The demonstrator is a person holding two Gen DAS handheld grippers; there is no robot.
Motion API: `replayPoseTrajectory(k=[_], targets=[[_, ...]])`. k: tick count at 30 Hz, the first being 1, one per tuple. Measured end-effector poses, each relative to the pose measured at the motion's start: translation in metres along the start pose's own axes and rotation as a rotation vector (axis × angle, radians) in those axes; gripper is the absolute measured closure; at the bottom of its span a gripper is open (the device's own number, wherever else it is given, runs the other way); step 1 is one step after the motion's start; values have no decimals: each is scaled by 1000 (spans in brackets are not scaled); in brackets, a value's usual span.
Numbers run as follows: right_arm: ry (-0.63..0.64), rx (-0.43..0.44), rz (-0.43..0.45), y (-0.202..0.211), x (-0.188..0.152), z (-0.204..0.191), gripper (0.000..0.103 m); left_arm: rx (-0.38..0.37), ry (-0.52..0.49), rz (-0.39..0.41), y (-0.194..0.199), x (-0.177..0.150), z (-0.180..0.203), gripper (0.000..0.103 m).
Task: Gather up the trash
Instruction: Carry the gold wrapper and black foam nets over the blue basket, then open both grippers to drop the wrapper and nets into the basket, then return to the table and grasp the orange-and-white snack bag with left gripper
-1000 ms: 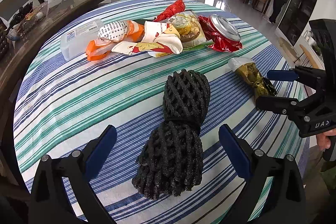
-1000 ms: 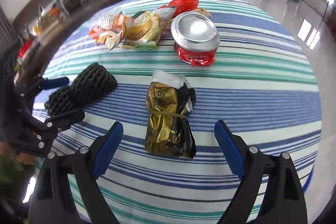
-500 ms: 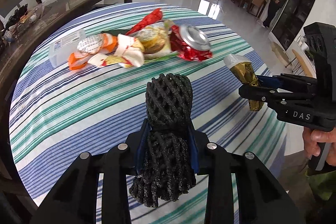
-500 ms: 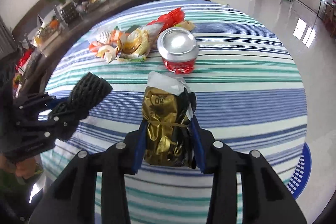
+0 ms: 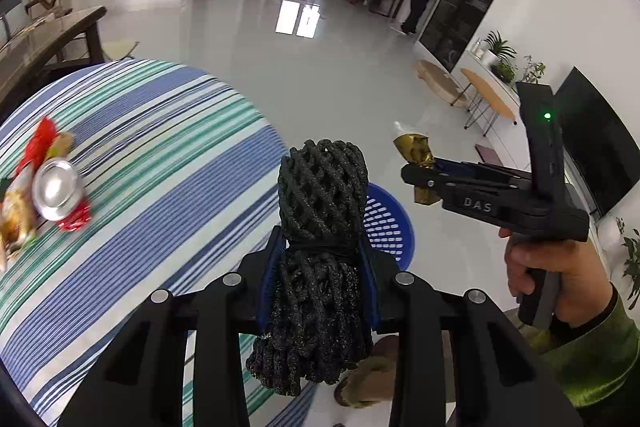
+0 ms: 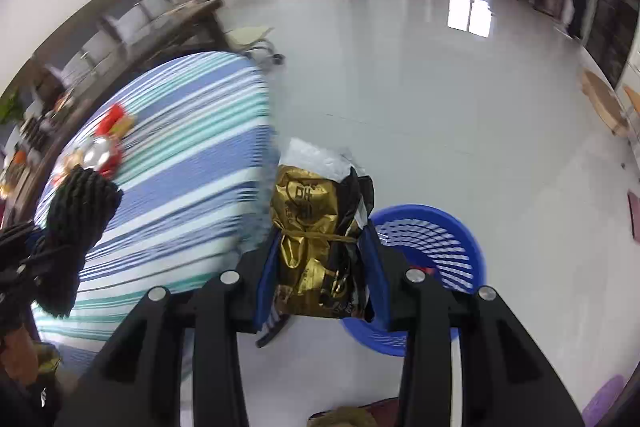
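Left tool [image 5: 318, 279]: clenched on the black foam-net bundle [image 5: 320, 227], held at frame centre, clear of the striped bench [image 5: 160, 167] at left. Right tool [image 6: 322, 271]: clenched on the gold-and-black foil packet [image 6: 312, 227], held at frame centre. The blue perforated basket [image 6: 440, 239] stands on the floor at lower right of centre, partly behind both loads. A crushed red can [image 5: 60, 191] and wrappers [image 5: 16, 215] lie on the bench at far left.

My two wrist views look steeply down, close; both share the blue basket [image 6: 432, 247] and striped tabletop [image 5: 132, 155] at nine o'clock.
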State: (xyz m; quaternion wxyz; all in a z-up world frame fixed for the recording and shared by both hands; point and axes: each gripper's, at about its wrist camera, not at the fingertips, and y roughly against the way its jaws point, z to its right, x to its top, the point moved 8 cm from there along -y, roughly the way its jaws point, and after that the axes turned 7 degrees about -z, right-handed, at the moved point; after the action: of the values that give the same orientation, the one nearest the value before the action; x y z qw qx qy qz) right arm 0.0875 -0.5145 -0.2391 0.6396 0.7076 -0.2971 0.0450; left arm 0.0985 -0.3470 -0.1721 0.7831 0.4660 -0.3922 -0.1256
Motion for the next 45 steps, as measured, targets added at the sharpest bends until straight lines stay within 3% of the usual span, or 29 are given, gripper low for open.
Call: replayPoseTrajectory(k=[7, 16, 18, 20, 22, 26, 31, 34, 37, 40, 45], targets=[[-154, -17, -34, -43, -15, 89, 65, -23, -27, -86, -110, 25, 69, 68], [-245, 35, -51, -72, -24, 126, 63, -4, -17, -179, -236, 30, 78, 65], [-274, 50, -53, -76, -26, 134, 60, -15, -36, -180, -251, 31, 83, 60], [-301, 80, -60, -78, -25, 144, 44, -2, -53, -183, -264, 30, 84, 28], [-305, 79, -44, -77, -22, 146, 43, 19, -50, -176, -269, 30, 79, 25], [-320, 62, -8, -67, -15, 150, 34, -4, -22, -167, -243, 23, 70, 24], [-278, -22, 43, -53, -8, 134, 18, -116, -26, -59, -160, 22, 78, 13], [-230, -60, 67, -50, -7, 109, 13, -131, -16, -14, -113, 9, 61, 12], [-136, -123, 104, -46, -7, 74, 10, -33, -9, -6, -77, -17, 19, 11], [20, -167, 167, -40, -6, 21, 5, 122, 1, -1, -44, -48, -39, 11], [173, -101, 241, -34, -25, -74, 5, 296, 115, -7, -1, -96, -142, 11]])
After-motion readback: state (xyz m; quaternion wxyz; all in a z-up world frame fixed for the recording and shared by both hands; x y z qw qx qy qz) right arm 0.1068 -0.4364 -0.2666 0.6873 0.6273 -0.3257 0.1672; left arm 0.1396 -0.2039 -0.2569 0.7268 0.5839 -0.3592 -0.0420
